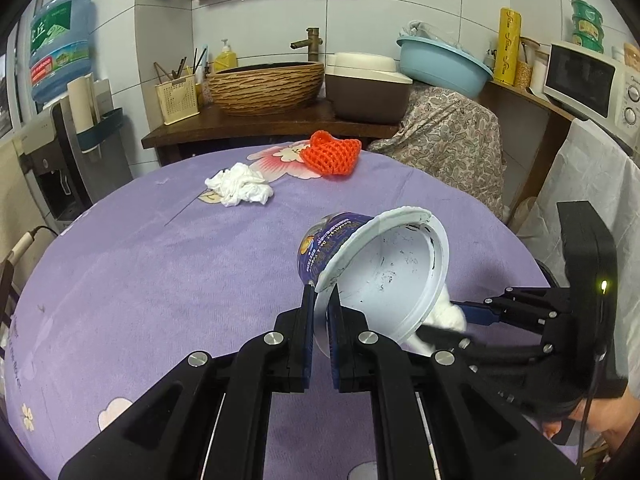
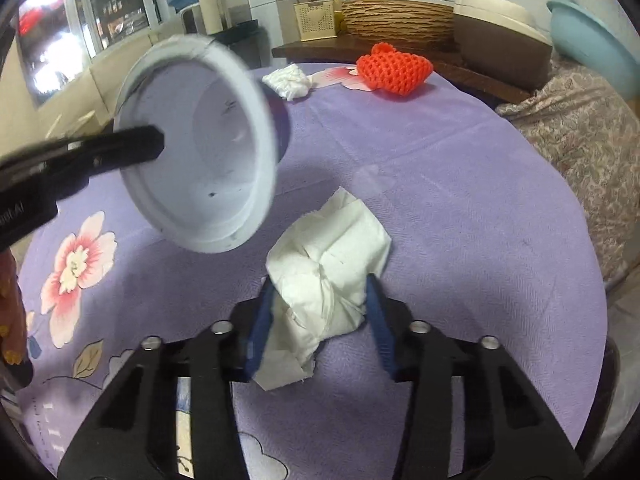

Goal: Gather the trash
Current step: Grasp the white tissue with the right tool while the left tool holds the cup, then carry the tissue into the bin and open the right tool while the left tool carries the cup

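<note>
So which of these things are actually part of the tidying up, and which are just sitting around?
Part of the job:
- empty cup, held by the rim
- crumpled tissue between the other fingers
- second tissue wad
- orange foam net

Just lying about:
- wicker basin
- blue basin
- microwave
- water bottle

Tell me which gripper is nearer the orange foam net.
Left. The left gripper, clamping the cup, is closer to the orange foam net; the right gripper sits farther back around a tissue.

Both tools: black plastic linkages, silver screws, blue pads point(image 2: 382, 336); right has green LED.
</note>
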Available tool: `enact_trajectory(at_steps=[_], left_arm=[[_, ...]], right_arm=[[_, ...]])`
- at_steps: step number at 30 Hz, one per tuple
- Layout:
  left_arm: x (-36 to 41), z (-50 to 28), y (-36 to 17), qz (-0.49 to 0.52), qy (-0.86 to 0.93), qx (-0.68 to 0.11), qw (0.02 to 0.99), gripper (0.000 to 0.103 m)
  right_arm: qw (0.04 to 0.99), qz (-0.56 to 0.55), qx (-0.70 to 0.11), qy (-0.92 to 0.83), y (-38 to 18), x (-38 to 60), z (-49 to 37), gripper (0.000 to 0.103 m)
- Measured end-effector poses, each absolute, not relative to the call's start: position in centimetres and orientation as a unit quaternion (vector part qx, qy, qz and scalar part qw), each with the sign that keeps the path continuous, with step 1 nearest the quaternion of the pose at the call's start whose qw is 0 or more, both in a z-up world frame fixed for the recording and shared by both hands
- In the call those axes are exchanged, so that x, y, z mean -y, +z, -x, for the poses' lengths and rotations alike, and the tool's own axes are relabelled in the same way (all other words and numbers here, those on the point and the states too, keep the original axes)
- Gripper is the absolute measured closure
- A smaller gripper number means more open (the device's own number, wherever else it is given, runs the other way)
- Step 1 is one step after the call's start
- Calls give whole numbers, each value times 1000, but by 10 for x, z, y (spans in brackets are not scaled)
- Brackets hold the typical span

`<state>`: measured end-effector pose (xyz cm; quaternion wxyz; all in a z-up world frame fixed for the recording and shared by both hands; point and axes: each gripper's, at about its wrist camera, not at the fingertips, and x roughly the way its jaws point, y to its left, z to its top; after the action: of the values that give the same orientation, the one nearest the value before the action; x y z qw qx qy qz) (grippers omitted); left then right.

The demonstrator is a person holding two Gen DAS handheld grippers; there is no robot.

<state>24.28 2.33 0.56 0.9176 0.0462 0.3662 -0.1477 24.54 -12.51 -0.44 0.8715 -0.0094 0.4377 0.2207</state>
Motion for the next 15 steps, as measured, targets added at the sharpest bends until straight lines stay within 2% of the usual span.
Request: enact_trajectory(at_steps=[2,4,15], left_arm=[[-24,-238,3,-43,-148,-367,918,96],[-24,-233,1,-42,-146,-366,918,96],[14,-195,-3,-41,-198,-368,907,96]], right_arm=[[871,-5,-438,222,-5,135,-242,81],[872,-20,-432,229,-3,146,-236,83],[909,-72,-360,197,19,234,-160,84]])
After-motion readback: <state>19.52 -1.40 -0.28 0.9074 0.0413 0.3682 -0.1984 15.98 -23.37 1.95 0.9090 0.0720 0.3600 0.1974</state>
